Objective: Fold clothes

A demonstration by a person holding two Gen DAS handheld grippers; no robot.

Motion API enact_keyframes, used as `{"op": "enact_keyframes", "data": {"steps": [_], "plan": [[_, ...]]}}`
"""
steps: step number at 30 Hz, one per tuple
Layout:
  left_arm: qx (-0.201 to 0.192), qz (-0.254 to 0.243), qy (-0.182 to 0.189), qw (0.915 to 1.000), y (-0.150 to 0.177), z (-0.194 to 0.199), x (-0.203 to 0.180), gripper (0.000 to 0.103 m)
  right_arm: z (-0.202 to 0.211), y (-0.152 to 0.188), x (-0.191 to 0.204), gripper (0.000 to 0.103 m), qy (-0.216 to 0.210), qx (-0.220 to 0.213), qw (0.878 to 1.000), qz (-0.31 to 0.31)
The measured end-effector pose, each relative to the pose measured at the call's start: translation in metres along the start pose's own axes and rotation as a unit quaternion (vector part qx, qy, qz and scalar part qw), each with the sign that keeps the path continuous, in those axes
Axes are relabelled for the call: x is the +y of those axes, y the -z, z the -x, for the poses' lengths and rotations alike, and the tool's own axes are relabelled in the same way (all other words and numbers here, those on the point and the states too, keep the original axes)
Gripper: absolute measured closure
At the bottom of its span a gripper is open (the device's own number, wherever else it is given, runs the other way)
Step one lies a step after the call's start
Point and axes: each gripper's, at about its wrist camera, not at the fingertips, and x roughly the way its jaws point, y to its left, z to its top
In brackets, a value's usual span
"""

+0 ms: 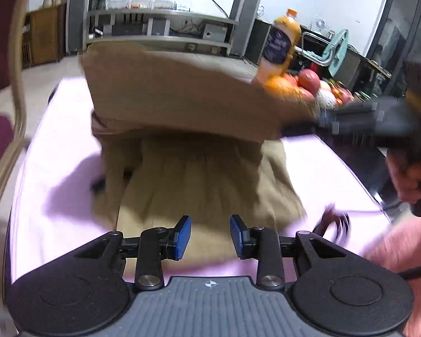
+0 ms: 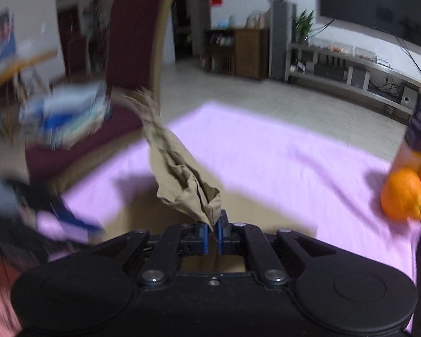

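A khaki garment [image 1: 182,98] lies on the lilac-covered table [image 1: 56,168], and its far part is lifted and folded over towards me. My left gripper [image 1: 210,236] hovers over the garment's near edge. It is open: the blue pads [image 1: 182,236] stand apart with nothing pinched between them. My right gripper [image 1: 303,125] comes in from the right and holds the lifted edge. In the right wrist view, the right gripper [image 2: 212,233] is shut on a bunched corner of the khaki garment [image 2: 179,174], which trails up and to the left over the table [image 2: 266,154].
An orange juice bottle [image 1: 280,42] and a pile of fruit [image 1: 303,84] stand at the table's far right; the right wrist view shows an orange [image 2: 404,196]. A maroon chair [image 2: 132,42] stands at the left side. A black cable [image 1: 336,224] lies near a hand [image 1: 407,179].
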Motion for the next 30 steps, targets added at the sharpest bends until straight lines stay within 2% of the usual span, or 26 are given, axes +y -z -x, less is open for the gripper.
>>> {"op": "enact_keyframes", "data": {"steps": [3, 6, 9, 11, 13, 15, 16, 19, 24, 28, 30], "plan": [[0.007, 0.001, 0.015, 0.9999, 0.025, 0.017, 0.002, 0.07, -0.01, 0.045, 0.013, 0.094, 0.016, 0.074, 0.997, 0.024], [-0.009, 0.001, 0.01, 0.9999, 0.029, 0.024, 0.005, 0.066, -0.002, 0.06, 0.0, 0.091, 0.0, 0.1, 0.995, -0.029], [-0.038, 0.032, -0.003, 0.9988, 0.025, 0.026, 0.014, 0.063, 0.032, 0.062, -0.022, 0.065, -0.015, 0.03, 0.991, -0.131], [-0.05, 0.065, -0.024, 0.9963, 0.016, 0.027, 0.023, 0.06, 0.052, 0.067, -0.046, 0.057, -0.03, -0.025, 0.972, -0.233], [-0.055, 0.094, -0.05, 0.9928, 0.002, 0.029, 0.036, 0.057, 0.056, 0.076, -0.064, 0.047, -0.093, -0.069, 0.933, -0.341], [-0.054, 0.127, -0.061, 0.9885, -0.012, 0.03, 0.051, 0.054, 0.048, 0.084, -0.073, 0.044, -0.134, -0.079, 0.899, -0.409], [-0.054, 0.143, -0.059, 0.9865, -0.018, 0.029, 0.058, 0.05, 0.04, 0.085, -0.074, 0.044, -0.134, -0.069, 0.895, -0.419], [-0.055, 0.188, -0.065, 0.9784, -0.023, 0.018, 0.074, 0.042, 0.02, 0.088, -0.072, 0.044, -0.1, -0.037, 0.896, -0.431], [-0.03, 0.243, -0.075, 0.9667, -0.004, 0.001, 0.089, 0.041, 0.002, 0.091, -0.067, 0.044, -0.1, -0.006, 0.886, -0.453], [-0.024, 0.298, -0.029, 0.9539, 0.001, -0.005, 0.101, 0.041, -0.008, 0.095, -0.059, 0.044, -0.103, 0.021, 0.878, -0.467], [-0.018, 0.319, -0.015, 0.9474, 0.003, -0.009, 0.106, 0.041, -0.015, 0.097, -0.057, 0.044, -0.109, 0.032, 0.869, -0.481]]}}
